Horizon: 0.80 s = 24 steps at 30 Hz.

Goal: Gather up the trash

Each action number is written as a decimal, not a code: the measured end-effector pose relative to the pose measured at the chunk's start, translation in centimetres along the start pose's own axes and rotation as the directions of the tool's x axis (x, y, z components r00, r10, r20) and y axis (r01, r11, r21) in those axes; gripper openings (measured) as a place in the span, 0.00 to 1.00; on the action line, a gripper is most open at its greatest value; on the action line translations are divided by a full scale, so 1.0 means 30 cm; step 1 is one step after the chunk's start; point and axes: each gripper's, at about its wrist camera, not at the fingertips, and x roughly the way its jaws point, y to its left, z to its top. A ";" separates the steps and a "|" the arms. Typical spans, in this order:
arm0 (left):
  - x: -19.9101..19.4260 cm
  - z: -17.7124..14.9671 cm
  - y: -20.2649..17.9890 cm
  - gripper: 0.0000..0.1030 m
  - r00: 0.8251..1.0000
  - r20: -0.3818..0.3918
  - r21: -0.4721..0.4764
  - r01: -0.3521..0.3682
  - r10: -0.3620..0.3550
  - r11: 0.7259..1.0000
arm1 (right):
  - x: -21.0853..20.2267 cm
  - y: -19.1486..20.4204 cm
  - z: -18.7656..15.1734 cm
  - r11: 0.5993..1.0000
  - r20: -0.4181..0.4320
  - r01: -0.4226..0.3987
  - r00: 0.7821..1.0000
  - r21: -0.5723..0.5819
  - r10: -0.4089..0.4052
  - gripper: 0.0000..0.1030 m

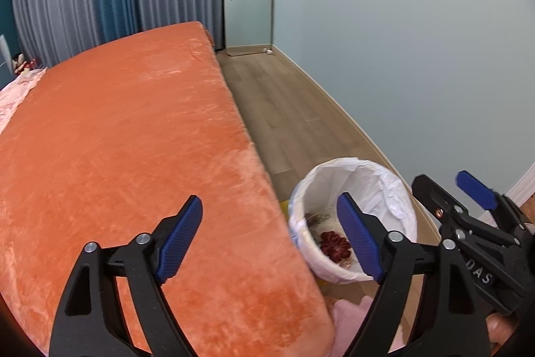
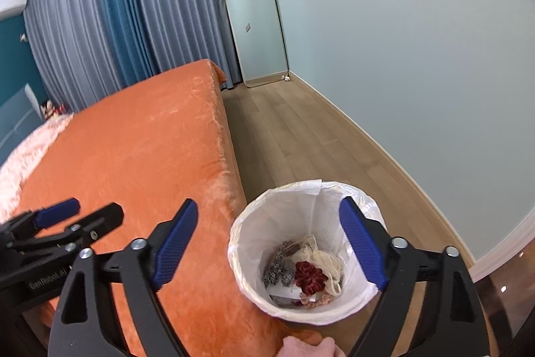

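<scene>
Trash (image 2: 306, 276) at bottom of white-lined bin (image 2: 254, 223) on floor beside orange bed (image 2: 133, 156). Right claw (image 2: 267, 243) spread wide above bin, empty. Left claw (image 1: 271, 240) likewise spread, empty, over bed edge.

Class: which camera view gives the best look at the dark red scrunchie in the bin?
The right wrist view: the scrunchie lies unobstructed among the trash in the bin. The left wrist view shows it smaller and partly behind the left gripper.
</scene>
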 end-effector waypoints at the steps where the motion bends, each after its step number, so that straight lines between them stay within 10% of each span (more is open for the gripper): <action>1: -0.006 -0.010 0.012 0.79 1.000 0.000 -0.002 -0.012 0.012 1.000 | -0.006 0.010 -0.008 1.000 -0.003 0.001 1.000 -0.013 -0.001 0.81; 24: -0.129 -0.200 0.091 0.89 0.989 -0.010 0.007 -0.147 0.147 0.989 | -0.142 0.081 -0.149 0.999 -0.081 -0.016 0.997 -0.049 0.012 0.93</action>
